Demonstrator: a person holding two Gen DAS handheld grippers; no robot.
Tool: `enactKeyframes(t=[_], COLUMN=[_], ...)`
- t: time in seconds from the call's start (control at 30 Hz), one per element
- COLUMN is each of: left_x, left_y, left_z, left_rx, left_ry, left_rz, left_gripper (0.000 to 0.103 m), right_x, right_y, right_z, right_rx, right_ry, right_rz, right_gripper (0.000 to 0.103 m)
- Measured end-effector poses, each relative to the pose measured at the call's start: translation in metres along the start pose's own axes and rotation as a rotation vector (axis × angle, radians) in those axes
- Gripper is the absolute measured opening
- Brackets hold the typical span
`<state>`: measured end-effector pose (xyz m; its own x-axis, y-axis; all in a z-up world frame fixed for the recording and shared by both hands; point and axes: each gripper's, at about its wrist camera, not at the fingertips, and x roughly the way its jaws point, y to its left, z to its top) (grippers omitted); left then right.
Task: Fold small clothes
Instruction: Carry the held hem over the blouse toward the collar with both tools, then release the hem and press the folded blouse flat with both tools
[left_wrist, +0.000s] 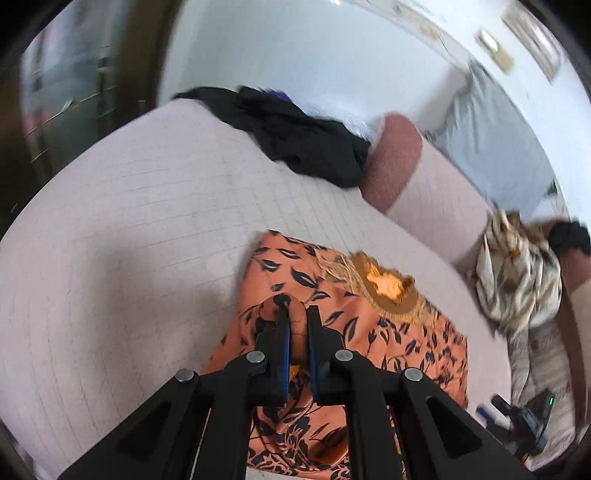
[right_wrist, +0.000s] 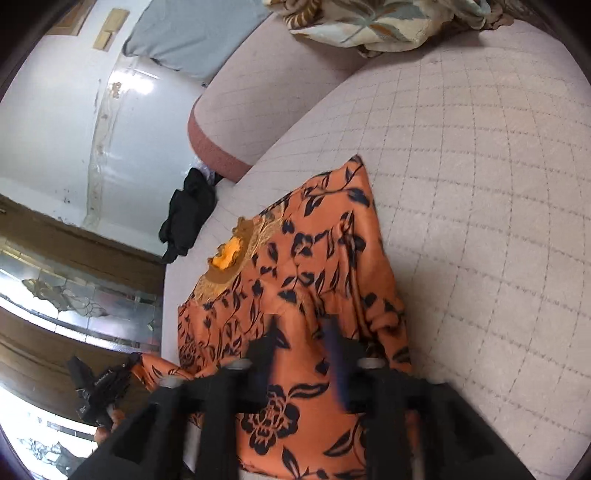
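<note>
Fold in progress on one orange dress (left_wrist: 369, 332) with a dark leaf and flower print, lying on the quilted bed cover (left_wrist: 129, 221) toward the near edge, neckline pointing to the far side. Left tongs (left_wrist: 295, 325) clenched on a pinch of the orange cloth, fabric bunched between the pads. Right tongs (right_wrist: 303, 350) parted, blurred, cloth lying under and between the jaws but not pressed by them; judged released on that side. Dress partly doubled over itself, with one flap (right_wrist: 155, 369) hanging past the near left edge of the bed in the right wrist view.

Judged step: a fold laid down, one side let go, the other not yet. Next move calls for release of the left pinch without dragging the slippery cloth, then a fresh grip for a second fold.

Containers: none visible. Loose items only: black garment (left_wrist: 295, 136) at the far edge of the bed, cream patterned cloth (left_wrist: 517, 273) heaped toward the right edge, bolster (left_wrist: 395, 162) with a reddish end beyond.
</note>
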<state>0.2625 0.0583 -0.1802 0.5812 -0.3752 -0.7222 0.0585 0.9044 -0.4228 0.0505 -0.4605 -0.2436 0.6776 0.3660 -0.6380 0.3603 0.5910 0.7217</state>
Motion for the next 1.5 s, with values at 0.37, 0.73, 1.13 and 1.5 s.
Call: enactKeyframes(t=[0.37, 0.73, 1.13, 1.5], left_x=[-0.005, 0.005, 0.165, 0.062], left_y=[0.020, 0.015, -0.001, -0.057], left_z=[-0.009, 0.031, 0.109, 0.009], left_rx=[-0.049, 0.002, 0.066, 0.148], left_ry=[-0.024, -0.012, 0.074, -0.052], left_rz=[0.027, 0.058, 0.188, 0.318], left_gripper=[0.008, 0.008, 0.009, 0.075], right_x=[0.065, 0.044, 0.099, 0.032], right_y=[0.043, 0.095, -0.004, -0.001], right_z=[0.003, 0.019, 0.131, 0.095], right_rx=[-0.147, -0.344, 0.048, 0.052], right_ry=[0.013, -0.146, -0.270, -0.409], right_rz=[-0.044, -0.226, -0.221, -0.169], right_gripper=[0.077, 0.011, 0.015, 0.078])
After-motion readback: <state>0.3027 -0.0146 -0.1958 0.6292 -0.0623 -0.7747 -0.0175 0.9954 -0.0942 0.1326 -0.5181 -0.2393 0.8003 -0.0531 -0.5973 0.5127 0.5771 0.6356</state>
